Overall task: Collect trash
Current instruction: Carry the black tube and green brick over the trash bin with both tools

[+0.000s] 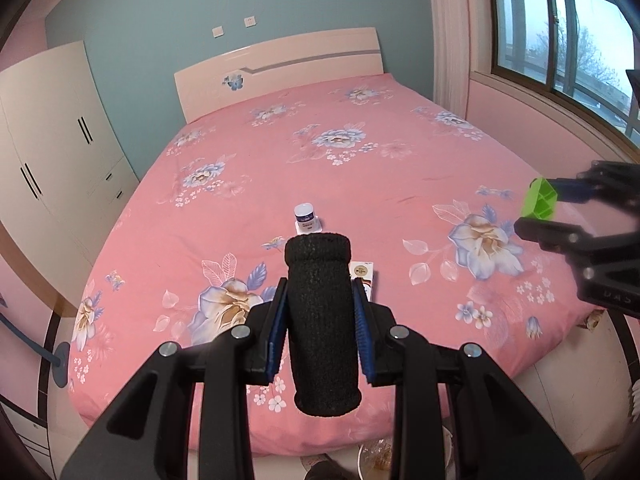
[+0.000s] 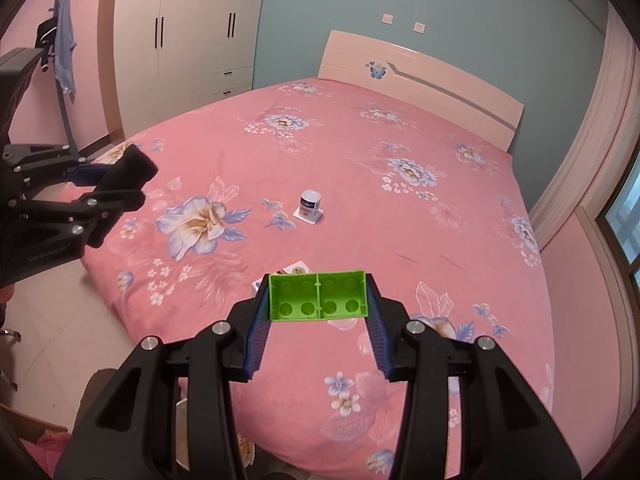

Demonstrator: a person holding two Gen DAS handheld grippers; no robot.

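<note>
My left gripper (image 1: 319, 300) is shut on a black fabric tube (image 1: 322, 320), held above the near part of the pink floral bed (image 1: 360, 168). My right gripper (image 2: 318, 296) is shut on a green toy block (image 2: 318, 295), its hollow underside facing the camera; it also shows in the left wrist view (image 1: 539, 198). A small white yogurt cup (image 1: 306, 218) stands upside down on the bed ahead, also in the right wrist view (image 2: 310, 205). A flat white packet (image 1: 362, 276) lies on the bed just beyond my left fingers, partly hidden; in the right wrist view (image 2: 296, 269) it shows behind the block.
A white wardrobe (image 1: 52, 128) stands left of the bed, a headboard (image 1: 280, 64) at the far end, a window (image 1: 568, 32) to the right. A white bin (image 1: 376, 456) with wrappers sits on the floor at the bed's foot. Clothes hang on a rack (image 2: 62, 32).
</note>
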